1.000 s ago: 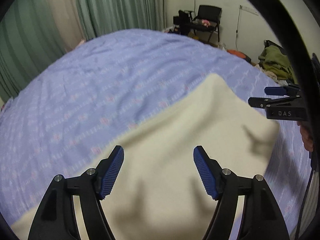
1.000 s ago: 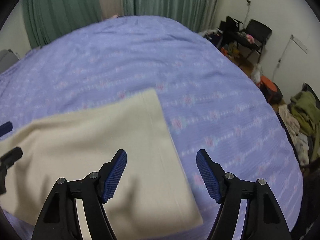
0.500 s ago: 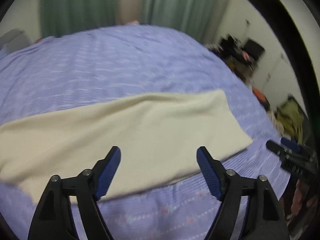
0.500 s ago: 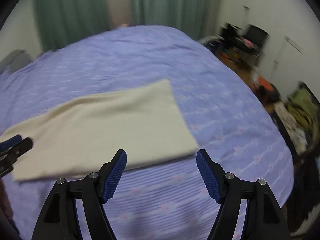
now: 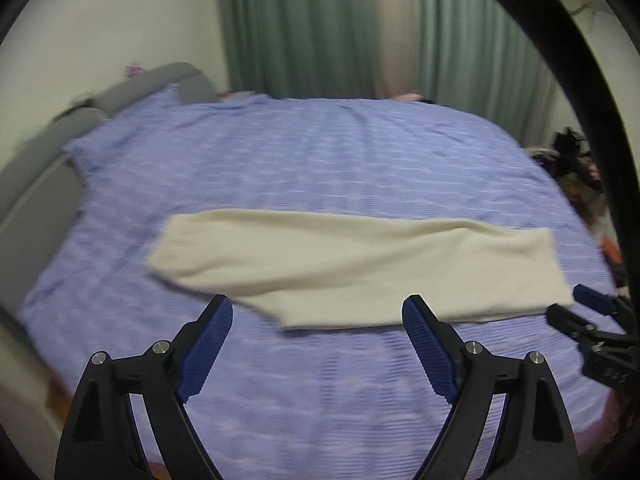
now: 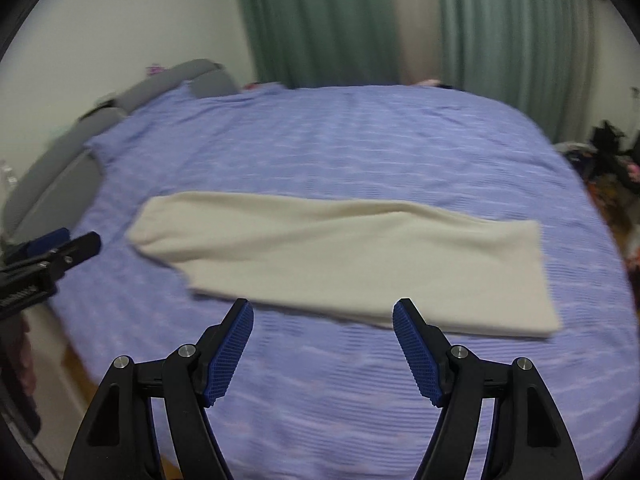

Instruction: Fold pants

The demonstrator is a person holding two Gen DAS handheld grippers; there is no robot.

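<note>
Left wrist view: left gripper (image 5: pixel 318 320) spread wide, empty. Pants (image 5: pixel 360 266) laid on bed (image 5: pixel 320 168) at 12 o'clock, long axis 9-to-3.

Right wrist view: right gripper (image 6: pixel 323 322) likewise apart, nothing held; pants' 3 o'clock end judged nearer it.

Cream pants (image 6: pixel 352 264) flat on purple bedspread (image 6: pixel 340 152), beyond the empty, spread right tool (image 6: pixel 323 316).
</note>
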